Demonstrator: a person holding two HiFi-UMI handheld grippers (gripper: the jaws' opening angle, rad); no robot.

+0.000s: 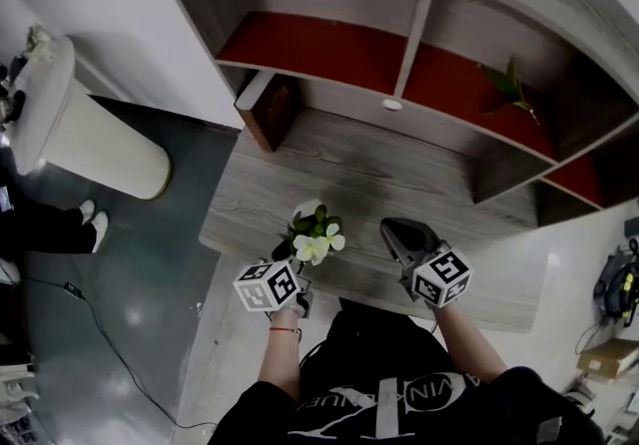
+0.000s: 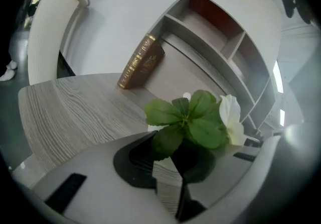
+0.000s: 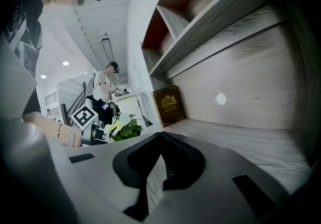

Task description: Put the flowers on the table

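The flowers (image 1: 316,235), green leaves with white blooms, stand above the front part of the grey wood table (image 1: 379,169). A bit of white shows behind them; I cannot tell what it is. My left gripper (image 1: 293,271) is shut on the flowers' stem from the near side. In the left gripper view the leaves and a white bloom (image 2: 195,120) rise right over the closed tips of the left gripper (image 2: 173,153). To the right, my right gripper (image 1: 395,229) hovers over the table, shut with nothing in it. In its own view the right gripper (image 3: 162,140) points at the shelf, with the flowers (image 3: 123,126) at the left.
A shelf unit (image 1: 419,29) with red-backed compartments lines the table's far side. A brown book (image 1: 270,112) leans at its left end, and a small plant (image 1: 509,86) sits on a shelf at the right. A white pedestal (image 1: 85,139) stands on the floor to the left.
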